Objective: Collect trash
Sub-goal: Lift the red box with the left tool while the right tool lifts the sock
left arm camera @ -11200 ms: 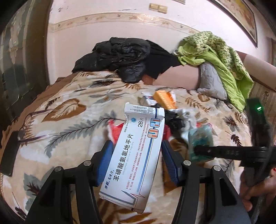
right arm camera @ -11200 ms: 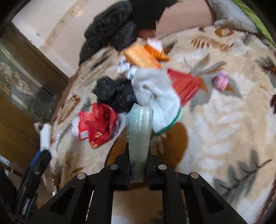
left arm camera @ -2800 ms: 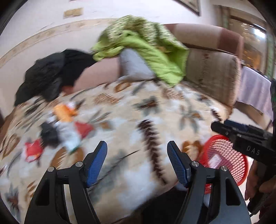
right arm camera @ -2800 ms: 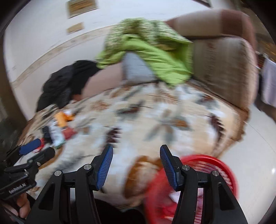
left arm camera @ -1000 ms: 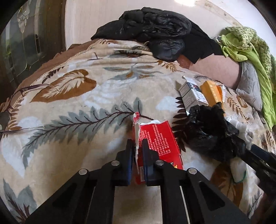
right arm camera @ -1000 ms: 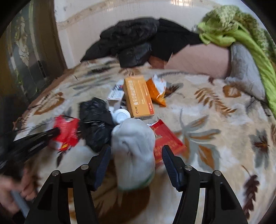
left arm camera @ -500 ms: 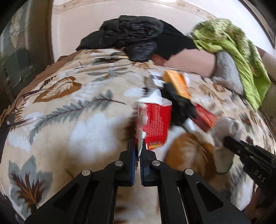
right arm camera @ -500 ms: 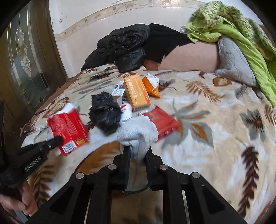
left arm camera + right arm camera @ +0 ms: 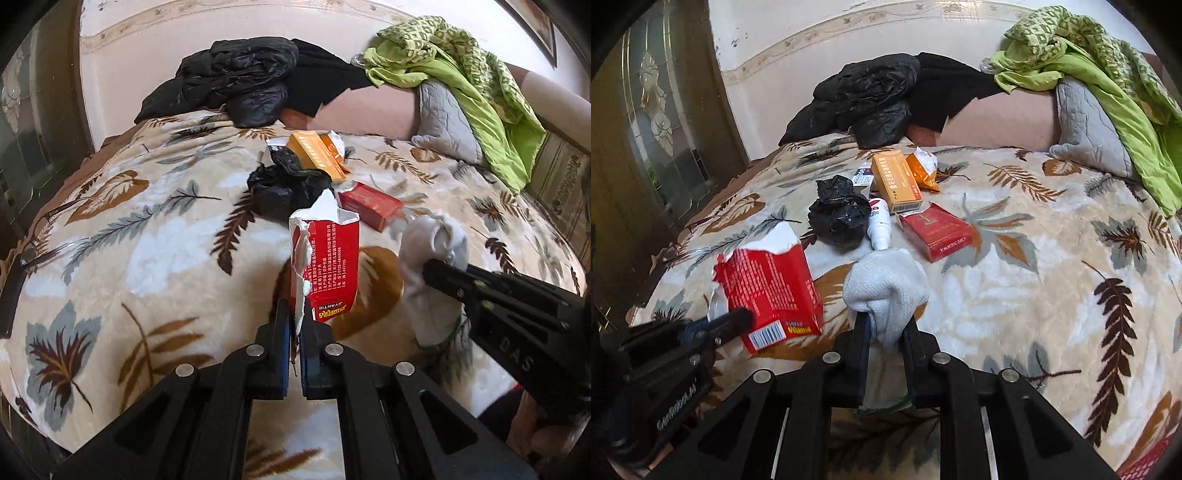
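Lifting clear now: red carton (image 9: 328, 266), probably sock (image 9: 886, 288).

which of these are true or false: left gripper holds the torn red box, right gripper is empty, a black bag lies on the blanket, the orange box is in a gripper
1. The left gripper is shut on the torn red box. True.
2. The right gripper is empty. False: it is shut on a grey sock.
3. A crumpled black bag lies on the leaf-print blanket. True.
4. The orange box is in a gripper. False: it lies on the blanket, beyond the bag.
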Motion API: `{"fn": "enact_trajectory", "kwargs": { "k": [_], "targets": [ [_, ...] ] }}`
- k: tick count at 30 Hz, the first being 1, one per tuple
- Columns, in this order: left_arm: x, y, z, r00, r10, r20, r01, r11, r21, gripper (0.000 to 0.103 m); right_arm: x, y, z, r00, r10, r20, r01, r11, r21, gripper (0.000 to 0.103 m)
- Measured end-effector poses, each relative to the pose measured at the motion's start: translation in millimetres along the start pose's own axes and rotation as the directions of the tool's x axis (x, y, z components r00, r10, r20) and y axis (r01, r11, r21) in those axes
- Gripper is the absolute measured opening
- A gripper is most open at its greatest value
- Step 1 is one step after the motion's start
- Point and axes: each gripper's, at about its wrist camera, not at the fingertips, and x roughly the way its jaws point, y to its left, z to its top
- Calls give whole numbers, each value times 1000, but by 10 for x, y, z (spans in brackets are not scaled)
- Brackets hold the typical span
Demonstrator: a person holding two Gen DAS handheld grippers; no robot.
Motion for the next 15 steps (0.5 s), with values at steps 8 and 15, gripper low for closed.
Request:
{"fn": "enact_trajectory", "kwargs": {
  "k": [8, 15],
  "targets": [
    [-106, -63, -30, 1000, 7, 9, -7, 1000, 7, 4, -112, -87, -13, 1000, -14, 18, 13, 1000, 29, 17],
    [-152, -139, -60, 1000, 2, 9, -2, 1000, 23, 4, -226, -135, -46, 999, -15, 33, 13, 999, 39, 17]
  ]
}}
